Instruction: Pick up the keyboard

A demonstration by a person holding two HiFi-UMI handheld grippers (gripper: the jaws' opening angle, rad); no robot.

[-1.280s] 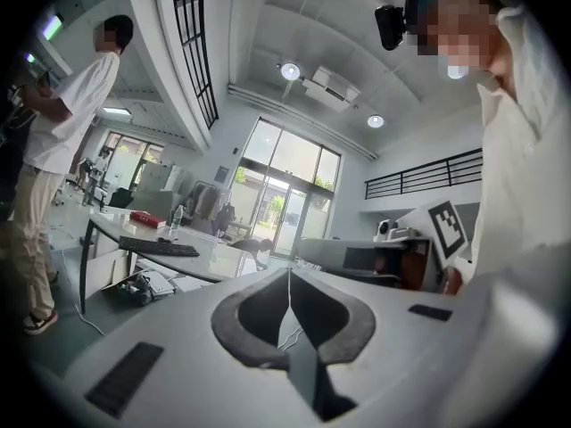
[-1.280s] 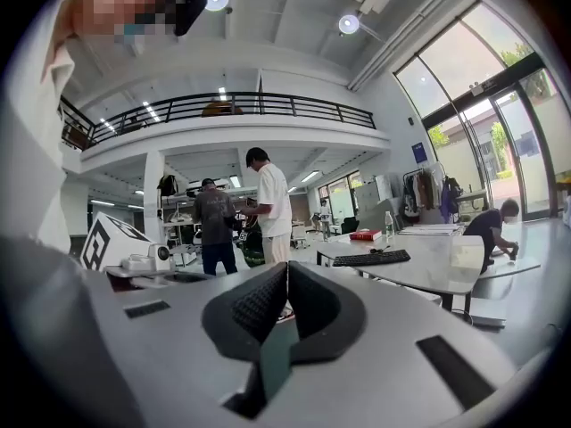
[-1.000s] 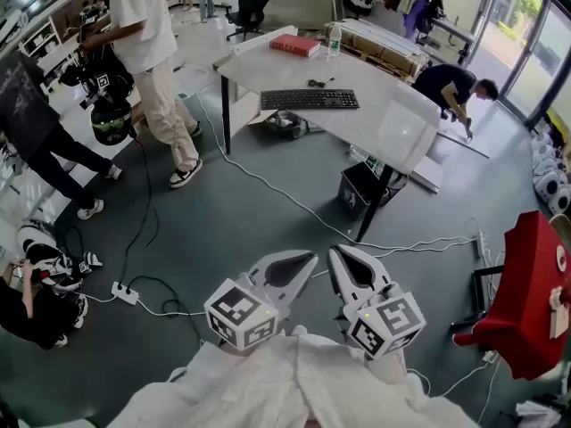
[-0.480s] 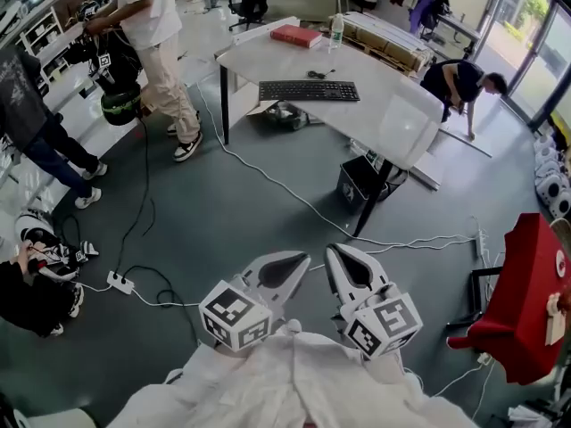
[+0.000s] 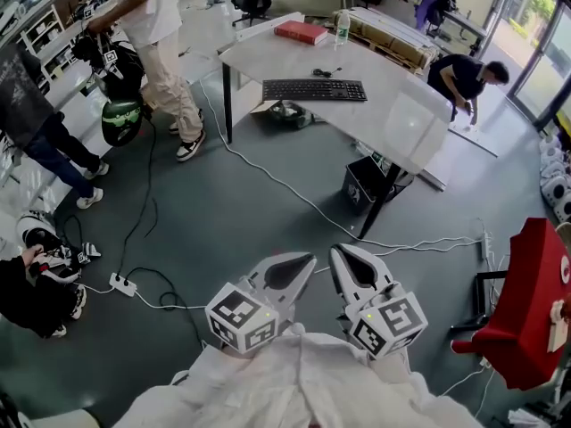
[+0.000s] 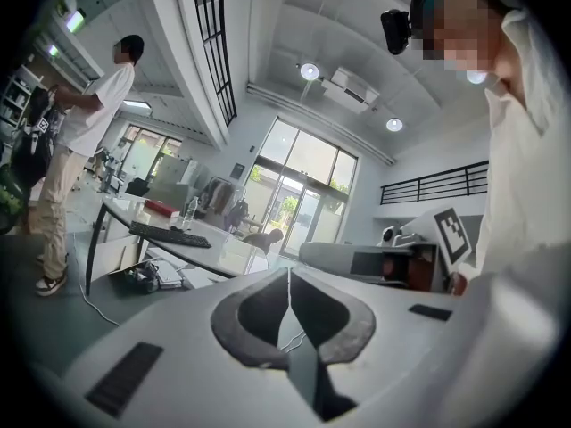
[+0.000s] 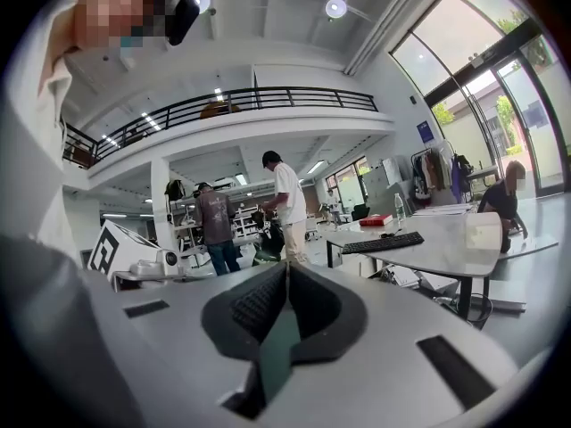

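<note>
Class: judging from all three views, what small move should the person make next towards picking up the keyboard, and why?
Probably a step forward towards the table. The keyboard lies on it, far across the floor, while the left gripper and the right gripper are held close to the body, both shut and empty. Opening them can likely wait until the table is nearer.

The keyboard (image 5: 314,89) was black, the surface (image 5: 401,123) pale grey, and the book (image 5: 301,32) at its far edge red. The left hand-held gripper (image 5: 310,258) and the right hand-held gripper (image 5: 335,251) were light grey, and their cubes (image 5: 243,317) carried black-and-white squares. The floor (image 5: 232,212) was dark grey-green.
</note>
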